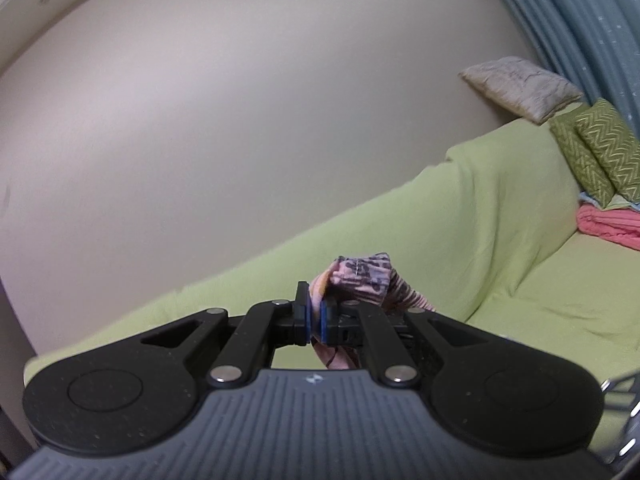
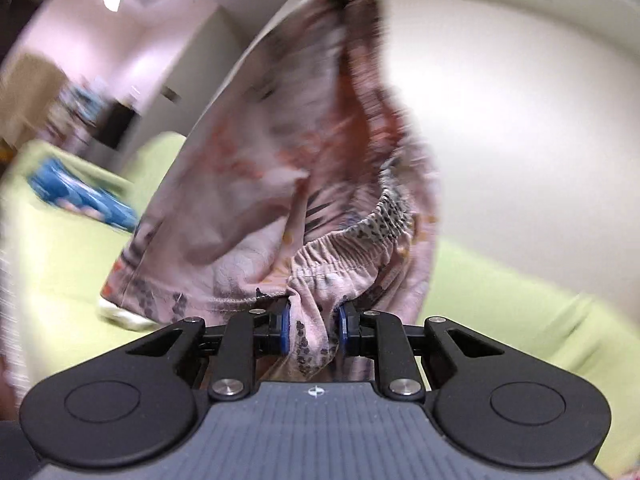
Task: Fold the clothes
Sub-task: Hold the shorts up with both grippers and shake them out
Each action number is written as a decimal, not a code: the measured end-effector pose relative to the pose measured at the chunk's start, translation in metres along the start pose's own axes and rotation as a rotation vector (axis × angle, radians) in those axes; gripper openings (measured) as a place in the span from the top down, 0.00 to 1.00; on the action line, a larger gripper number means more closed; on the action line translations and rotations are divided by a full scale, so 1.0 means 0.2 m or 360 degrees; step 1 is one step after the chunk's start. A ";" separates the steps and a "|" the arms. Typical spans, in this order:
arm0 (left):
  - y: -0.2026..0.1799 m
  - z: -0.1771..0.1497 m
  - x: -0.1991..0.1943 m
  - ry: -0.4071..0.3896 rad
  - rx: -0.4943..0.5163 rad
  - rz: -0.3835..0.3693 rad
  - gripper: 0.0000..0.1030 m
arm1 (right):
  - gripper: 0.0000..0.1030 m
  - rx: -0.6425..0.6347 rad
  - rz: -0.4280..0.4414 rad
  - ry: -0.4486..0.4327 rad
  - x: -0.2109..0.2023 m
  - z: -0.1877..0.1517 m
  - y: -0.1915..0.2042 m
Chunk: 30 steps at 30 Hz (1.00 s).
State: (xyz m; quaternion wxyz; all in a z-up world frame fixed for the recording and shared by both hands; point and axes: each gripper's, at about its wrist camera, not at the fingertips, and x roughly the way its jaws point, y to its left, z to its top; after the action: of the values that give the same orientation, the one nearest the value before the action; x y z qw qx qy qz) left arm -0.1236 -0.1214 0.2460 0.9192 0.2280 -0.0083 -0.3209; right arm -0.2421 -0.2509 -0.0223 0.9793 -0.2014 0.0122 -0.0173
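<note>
Garment (image 2: 304, 152): one, pink patterned; left gripper (image 1: 316, 316) clamps it, right gripper (image 2: 312, 332) pinches waistband.

Ahead of the left gripper (image 1: 316, 320), the upper left of the frame is a bare wall with nothing before it. The lime-covered sofa (image 1: 460, 216) fills the lower right, its back rising as a barrier; the seat is bare up to the cushions (image 1: 592, 152) and the folded coral cloth (image 1: 608, 228) at the right edge. In the right wrist view the hanging pink patterned garment (image 2: 288, 152) blocks the centre. A blue item (image 2: 80, 196) lies on the sofa at left.
</note>
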 end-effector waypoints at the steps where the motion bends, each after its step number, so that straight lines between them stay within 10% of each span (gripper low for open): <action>1: 0.00 -0.03 0.02 0.0019 -0.0015 -0.0003 0.95 | 0.81 0.0062 0.0090 0.0033 -0.03 0.00 -0.07; 7: -0.06 -0.22 0.12 0.0107 -0.0056 -0.0043 0.95 | 0.86 0.0257 0.0311 0.0241 -0.19 0.02 -0.47; 19: -0.26 -0.67 0.59 0.0362 -0.0127 -0.0287 0.95 | 0.86 0.0132 0.0183 0.0630 -0.23 0.18 -0.60; 25: -0.43 -1.19 1.13 0.0820 -0.0189 -0.0332 0.95 | 0.74 0.0364 0.0325 0.1130 0.27 -0.39 -0.59; 30: -0.49 -1.56 1.36 0.1076 -0.0231 -0.0315 0.95 | 0.62 0.0571 0.0262 0.1211 0.39 -0.61 -0.71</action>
State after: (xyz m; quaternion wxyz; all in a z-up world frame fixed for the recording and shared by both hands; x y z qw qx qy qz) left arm 0.0854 -0.2222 -0.1103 0.8482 0.2552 0.3412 -0.3146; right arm -0.1724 -0.4327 -0.0785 0.9226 -0.0056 0.3855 -0.0139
